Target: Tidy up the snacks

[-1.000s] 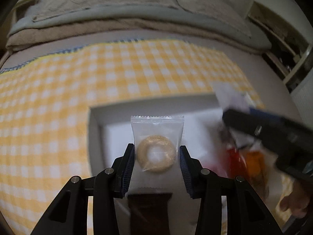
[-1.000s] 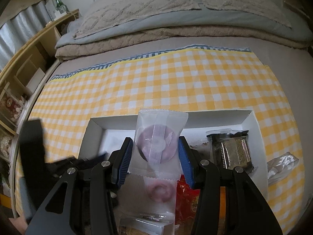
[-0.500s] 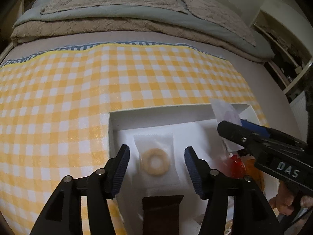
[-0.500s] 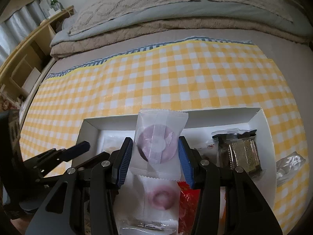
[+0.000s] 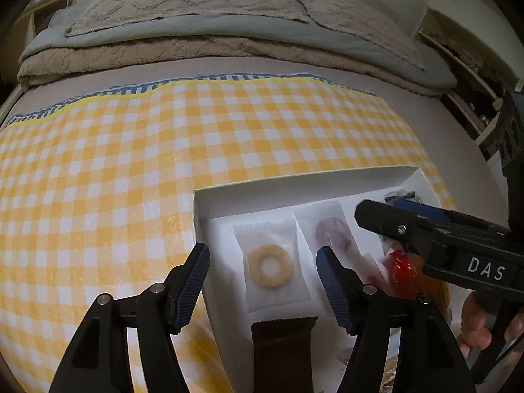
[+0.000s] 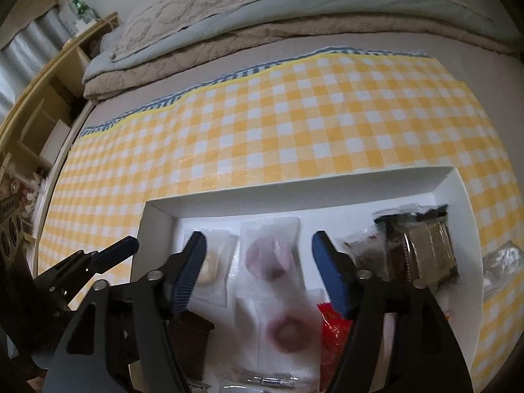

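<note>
A white tray lies on the yellow checked cloth. In it a clear packet with a beige ring biscuit lies flat, with a packet holding a pink ring beside it on the right. My left gripper is open and empty above the beige packet. My right gripper is open and empty over the pink packet. A second pink ring packet, a dark brown packet and a red wrapper lie nearer me.
A silver-and-black foil packet sits at the tray's right end, and a clear wrapper lies outside it on the cloth. Folded blankets and pillows lie beyond the cloth. A wooden shelf stands at the left.
Both grippers opened and let go: the beige ring packet dropped flat into the tray first, then the pink ring packet landed beside it. Both grippers drew back a little.
</note>
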A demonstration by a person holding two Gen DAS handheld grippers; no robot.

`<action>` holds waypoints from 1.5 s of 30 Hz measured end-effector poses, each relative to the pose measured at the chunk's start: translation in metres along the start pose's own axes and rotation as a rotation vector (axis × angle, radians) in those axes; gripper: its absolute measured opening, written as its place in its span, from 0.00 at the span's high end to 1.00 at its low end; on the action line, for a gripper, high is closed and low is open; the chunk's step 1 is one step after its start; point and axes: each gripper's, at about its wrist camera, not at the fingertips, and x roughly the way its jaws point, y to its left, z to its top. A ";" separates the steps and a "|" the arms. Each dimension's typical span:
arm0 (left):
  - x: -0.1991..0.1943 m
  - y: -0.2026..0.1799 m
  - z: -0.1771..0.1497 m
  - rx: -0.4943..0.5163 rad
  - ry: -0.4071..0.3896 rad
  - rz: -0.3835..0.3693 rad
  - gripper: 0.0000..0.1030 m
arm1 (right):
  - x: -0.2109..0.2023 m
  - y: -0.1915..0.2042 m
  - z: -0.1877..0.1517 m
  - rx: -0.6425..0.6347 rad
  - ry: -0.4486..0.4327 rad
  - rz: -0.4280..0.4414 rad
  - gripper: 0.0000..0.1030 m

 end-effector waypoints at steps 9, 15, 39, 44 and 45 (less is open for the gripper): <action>-0.008 -0.007 0.000 0.000 0.016 -0.005 0.32 | -0.015 -0.008 -0.009 -0.003 0.018 -0.018 0.29; -0.024 -0.015 -0.004 0.017 0.009 0.004 0.00 | -0.038 -0.002 -0.013 -0.031 -0.015 -0.020 0.13; -0.221 -0.055 -0.051 0.038 -0.095 0.067 0.00 | -0.181 0.026 -0.051 -0.130 -0.163 -0.080 0.00; -0.274 -0.064 -0.077 0.042 -0.153 0.073 0.00 | -0.220 0.027 -0.073 -0.157 -0.214 -0.098 0.00; -0.285 -0.065 -0.083 0.044 -0.170 0.072 0.00 | -0.230 0.026 -0.079 -0.165 -0.231 -0.099 0.00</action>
